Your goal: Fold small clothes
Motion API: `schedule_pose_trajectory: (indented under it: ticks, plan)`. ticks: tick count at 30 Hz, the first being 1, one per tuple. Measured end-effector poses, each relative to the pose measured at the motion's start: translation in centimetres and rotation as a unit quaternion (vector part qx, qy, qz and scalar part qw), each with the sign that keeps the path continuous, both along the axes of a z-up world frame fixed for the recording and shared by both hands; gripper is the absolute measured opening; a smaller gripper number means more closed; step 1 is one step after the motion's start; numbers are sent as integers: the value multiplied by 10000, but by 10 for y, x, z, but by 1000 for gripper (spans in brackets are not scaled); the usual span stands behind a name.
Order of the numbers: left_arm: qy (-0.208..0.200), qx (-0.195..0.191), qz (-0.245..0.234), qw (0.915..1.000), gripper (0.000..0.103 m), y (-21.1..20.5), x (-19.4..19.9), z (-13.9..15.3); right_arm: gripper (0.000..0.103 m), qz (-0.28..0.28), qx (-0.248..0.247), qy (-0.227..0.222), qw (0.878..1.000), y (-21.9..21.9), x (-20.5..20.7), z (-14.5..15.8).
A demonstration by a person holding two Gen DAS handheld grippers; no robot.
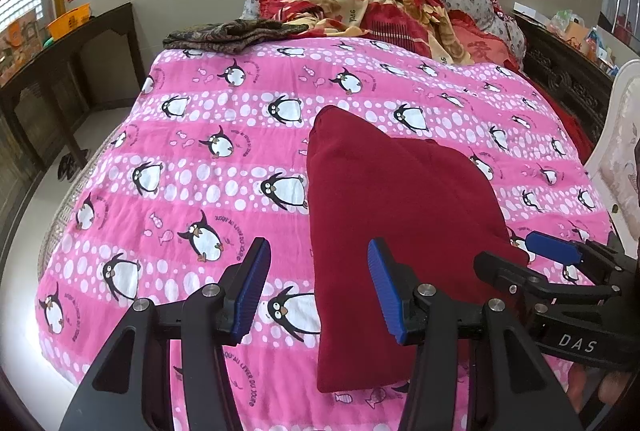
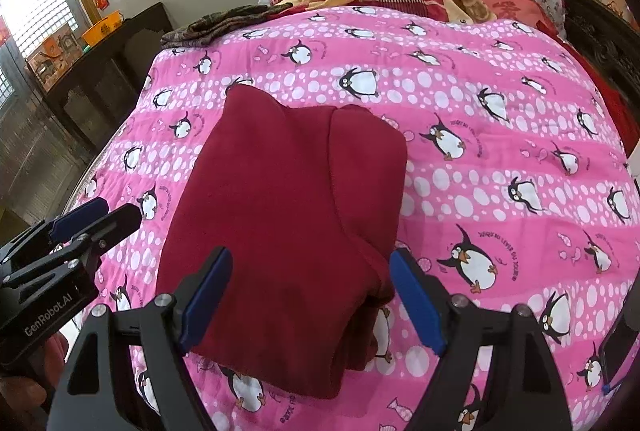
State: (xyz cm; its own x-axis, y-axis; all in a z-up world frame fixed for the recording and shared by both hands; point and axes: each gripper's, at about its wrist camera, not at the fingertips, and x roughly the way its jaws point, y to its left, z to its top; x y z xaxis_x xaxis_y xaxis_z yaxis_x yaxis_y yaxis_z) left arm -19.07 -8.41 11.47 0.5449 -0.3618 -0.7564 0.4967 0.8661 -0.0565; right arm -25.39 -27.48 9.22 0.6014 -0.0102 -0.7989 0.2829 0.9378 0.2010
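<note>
Since both the left gripper (image 1: 320, 291) and right gripper (image 2: 310, 301) hover spread wide, empty, grabbing one layer could unravel the folded maroon garment (image 2: 280, 215) at centre frame.

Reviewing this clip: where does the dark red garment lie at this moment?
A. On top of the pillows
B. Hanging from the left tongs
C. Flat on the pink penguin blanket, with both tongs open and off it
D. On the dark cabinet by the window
C. The red garment lies folded on the pink penguin blanket, while the left tongs and right tongs are open with nothing between their pads.
</note>
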Motion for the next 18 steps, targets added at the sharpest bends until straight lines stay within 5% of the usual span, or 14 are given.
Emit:
schedule_pose_trajectory:
  ticks: [18]
  plan:
    - [35,38,-52,10000,30,-7,3,-3,84,-22,35,55,10000,-7,4,-5]
